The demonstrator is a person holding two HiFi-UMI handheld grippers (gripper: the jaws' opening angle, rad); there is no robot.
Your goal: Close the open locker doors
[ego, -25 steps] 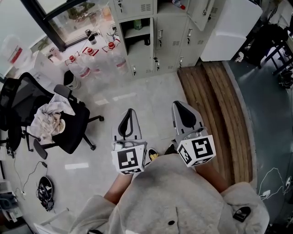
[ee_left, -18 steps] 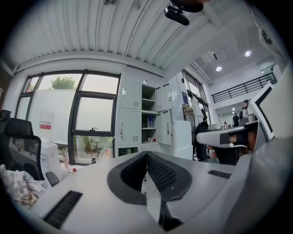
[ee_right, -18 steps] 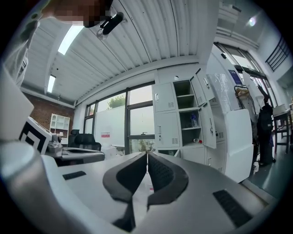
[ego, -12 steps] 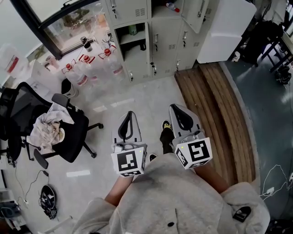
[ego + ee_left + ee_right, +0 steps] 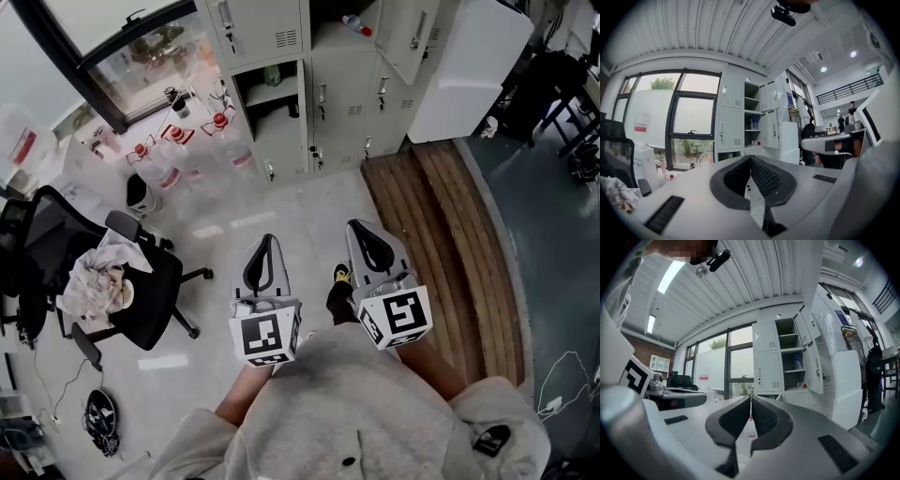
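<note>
My left gripper (image 5: 266,242) and right gripper (image 5: 361,230), both pressed shut and empty, hover well short of the lockers (image 5: 342,103). Farther on, an open door (image 5: 412,42) hangs from the lockers' right side, beside exposed shelves (image 5: 272,89). I judge it thin sheet metal: light, stiff and free-swinging. I'd push its outer edge by the handle. No lettering is legible.

Pale glossy floor (image 5: 281,202). Wooden plank strip (image 5: 450,234) down right of frame. Black office chair (image 5: 150,292) at left, crumpled cloth (image 5: 96,279) on seat. Dark-framed window (image 5: 150,52) upper left. Ribbed ceiling (image 5: 740,277), strip light (image 5: 670,275) lit.
</note>
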